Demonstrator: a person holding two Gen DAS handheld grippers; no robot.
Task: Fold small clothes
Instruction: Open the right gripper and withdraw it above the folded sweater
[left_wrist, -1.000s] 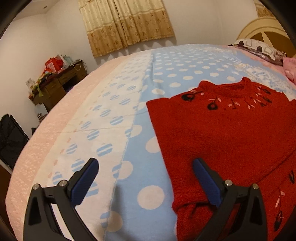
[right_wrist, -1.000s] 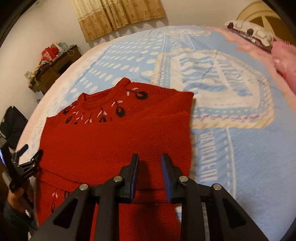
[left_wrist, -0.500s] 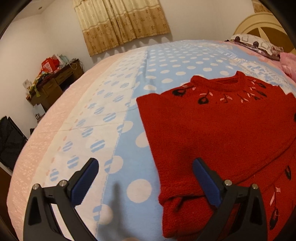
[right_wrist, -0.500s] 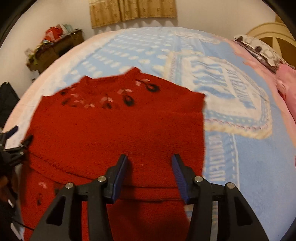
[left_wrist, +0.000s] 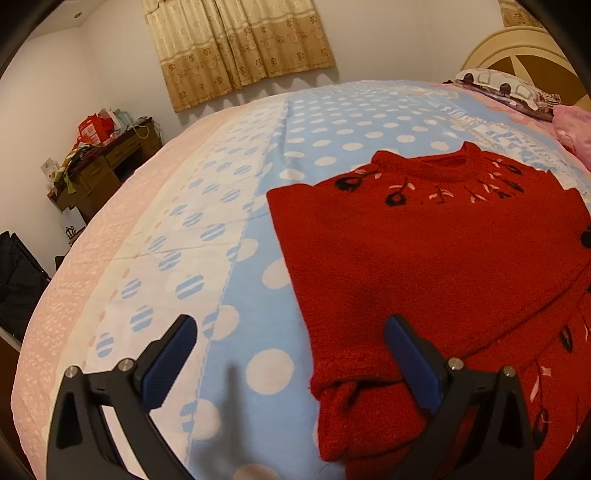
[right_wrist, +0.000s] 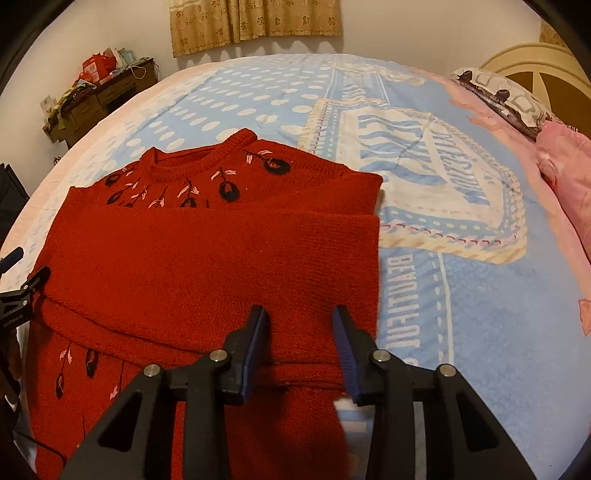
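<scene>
Sweater — red knit, lies ahead under both tongs, collar far | my right tongs nearer, part-closing, astride folded sleeve | left tongs wide apart — empty

Red sweater with black-and-pink embroidered flowers; light-blue bedspread with white polka dots; beige floral-patterned curtain.
</scene>
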